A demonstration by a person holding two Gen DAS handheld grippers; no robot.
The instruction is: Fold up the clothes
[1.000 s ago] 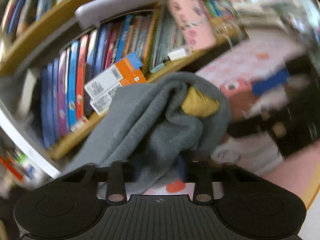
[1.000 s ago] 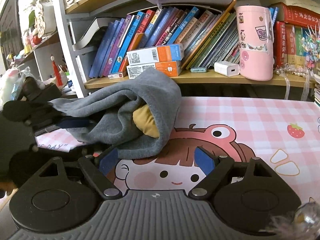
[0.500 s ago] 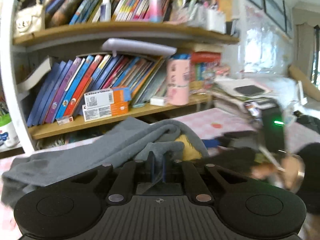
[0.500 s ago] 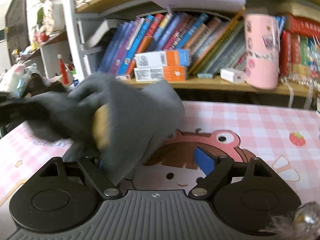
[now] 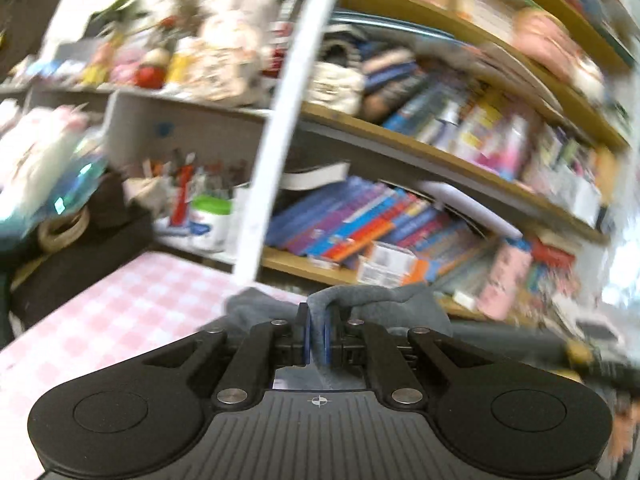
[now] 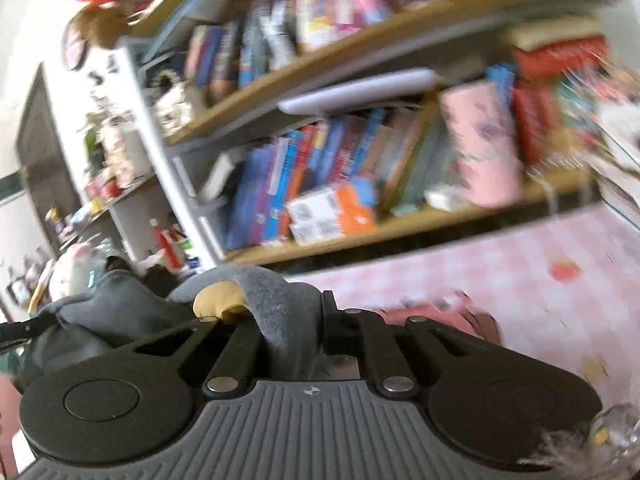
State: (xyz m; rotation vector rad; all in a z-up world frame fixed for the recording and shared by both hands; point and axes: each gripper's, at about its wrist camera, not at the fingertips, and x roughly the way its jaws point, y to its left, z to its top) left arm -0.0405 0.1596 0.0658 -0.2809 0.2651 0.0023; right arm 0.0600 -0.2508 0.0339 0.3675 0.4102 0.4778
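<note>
Bookshelf behind; grey garment pinched in left gripper, other fold clamped in right gripper.

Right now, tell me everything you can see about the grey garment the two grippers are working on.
The grey garment looks like soft, fleecy knit with a mustard-yellow patch, perhaps a lining. It is bunched and draped, not flat. The left gripper is shut on a fold of it; the right gripper is shut on another thick fold. It hangs between them above the pink checked table cover, in front of the bookshelf. Motion blur hides seams and its overall shape.
</note>
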